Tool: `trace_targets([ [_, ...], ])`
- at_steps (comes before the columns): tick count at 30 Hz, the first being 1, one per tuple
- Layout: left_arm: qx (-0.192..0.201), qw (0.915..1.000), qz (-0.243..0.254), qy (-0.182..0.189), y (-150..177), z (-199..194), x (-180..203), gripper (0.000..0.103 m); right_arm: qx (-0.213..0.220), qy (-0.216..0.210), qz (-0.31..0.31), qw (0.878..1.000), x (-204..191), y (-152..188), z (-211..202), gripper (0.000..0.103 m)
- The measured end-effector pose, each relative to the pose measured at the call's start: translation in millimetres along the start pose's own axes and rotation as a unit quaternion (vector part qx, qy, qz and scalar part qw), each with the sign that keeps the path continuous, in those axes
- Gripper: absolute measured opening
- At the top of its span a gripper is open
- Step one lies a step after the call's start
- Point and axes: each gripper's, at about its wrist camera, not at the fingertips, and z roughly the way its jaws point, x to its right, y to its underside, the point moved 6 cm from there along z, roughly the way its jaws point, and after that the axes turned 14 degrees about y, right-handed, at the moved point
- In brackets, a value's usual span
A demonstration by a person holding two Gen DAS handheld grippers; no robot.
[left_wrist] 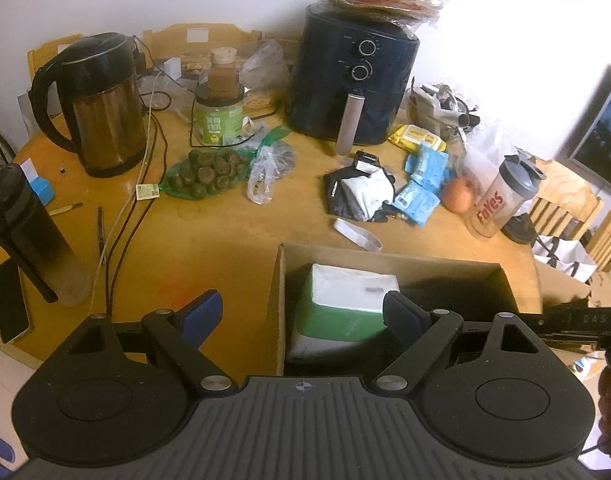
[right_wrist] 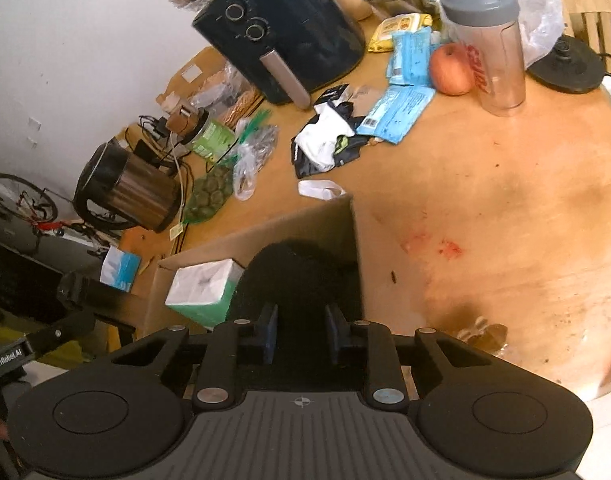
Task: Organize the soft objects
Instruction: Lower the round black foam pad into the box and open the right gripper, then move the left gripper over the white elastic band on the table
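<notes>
right gripper [right_wrist: 299, 334]: fingers narrowed, nothing visibly pinched; the dark soft thing [right_wrist: 297, 276] sits past the tips, inside the cardboard box [right_wrist: 261, 232].
left gripper [left_wrist: 301, 314]: spread wide, empty, over the box's near edge.
next up: probably the clothes pile [right_wrist: 325, 140], 12 o'clock beyond the box.
tip: back out slowly, open up first, then pinch a thick fold.

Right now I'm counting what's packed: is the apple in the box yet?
No, the apple sits on the table beside the shaker bottle, well away from the box.
</notes>
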Motion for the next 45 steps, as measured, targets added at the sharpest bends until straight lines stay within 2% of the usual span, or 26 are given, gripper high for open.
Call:
trace_targets([
  [3, -0.001, 1.0, 0.0, -0.001, -1, 0, -2, 0.088, 0.009, -0.006, -0.029, 1.0, -11, -1, -2, 0.036],
  [4, -0.002, 1.0, 0.0, -0.001, -2, 1, -2, 0.088, 0.015, -0.012, -0.044, 0.999, -16, -2, -4, 0.05],
  [6, -0.002, 1.0, 0.001, -0.001, -3, 1, -4, 0.088, 0.032, -0.008, -0.069, 0.997, -23, -4, -9, 0.067],
  [10, 0.003, 0.9999, 0.009, 0.005, -7, 0, -5, 0.088, 0.056, 0.005, -0.109, 0.992, -31, -8, -13, 0.088],
  [12, 0.003, 0.9999, 0.013, 0.005, -10, 1, -6, 0.088, 0.068, 0.015, -0.119, 0.99, -33, -11, -14, 0.092],
  [15, 0.005, 0.9998, 0.019, 0.005, -15, 4, -7, 0.088, 0.085, 0.035, -0.125, 0.988, -32, -15, -14, 0.103],
  [24, 0.005, 0.9992, 0.037, 0.013, -23, 17, -8, 0.088, 0.116, 0.1, -0.124, 0.98, -18, -28, -7, 0.103],
  [27, 0.005, 0.9986, 0.049, 0.018, -27, 21, -7, 0.088, 0.144, 0.113, -0.138, 0.973, -17, -34, -10, 0.103],
  [35, 0.009, 0.9948, 0.093, 0.038, -44, 34, -1, 0.088, 0.165, 0.153, -0.175, 0.959, -16, -53, -6, 0.103],
  [41, 0.003, 0.9896, 0.135, 0.05, -60, 47, 1, 0.088, 0.167, 0.167, -0.164, 0.958, -10, -68, -2, 0.103],
  [45, -0.004, 0.985, 0.162, 0.06, -70, 58, 2, 0.088, 0.154, 0.167, -0.167, 0.96, -9, -74, 1, 0.103],
])
